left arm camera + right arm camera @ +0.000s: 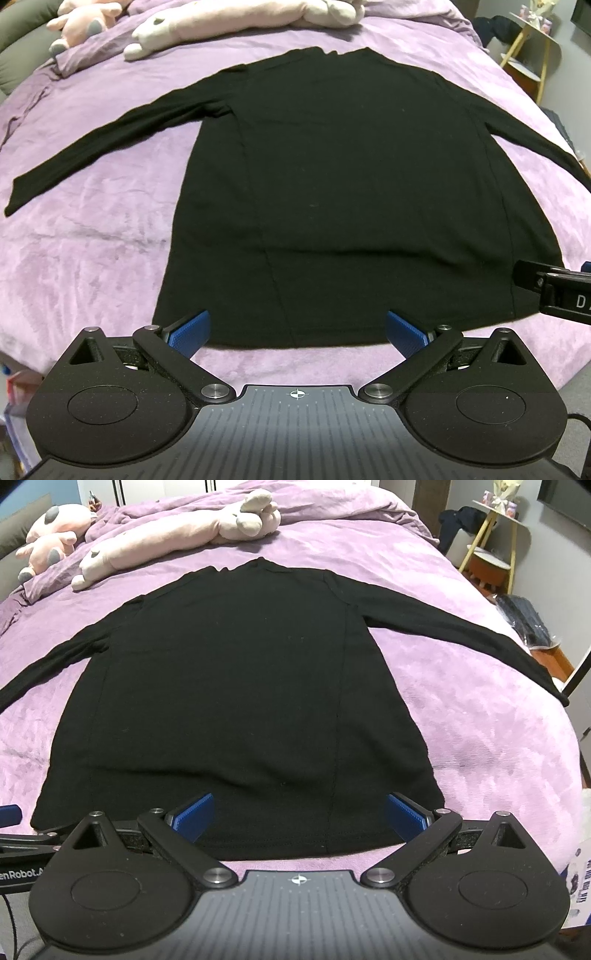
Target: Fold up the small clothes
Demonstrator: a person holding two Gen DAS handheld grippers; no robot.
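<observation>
A black long-sleeved top (332, 177) lies flat on the purple bed cover (92, 258), hem nearest me, neck at the far end, both sleeves spread out to the sides. It shows the same way in the right wrist view (229, 686). My left gripper (297, 332) is open and empty, its blue pads (190, 332) just above the left part of the hem. My right gripper (299, 816) is open and empty over the right part of the hem. The right gripper's body also shows at the right edge of the left wrist view (554, 291).
Pink and white plush toys (177, 528) lie across the far end of the bed. More plush toys (51, 531) sit at the far left. A small yellow-legged side table (495, 542) stands past the bed's right edge, with dark items on the floor (528, 620) beside it.
</observation>
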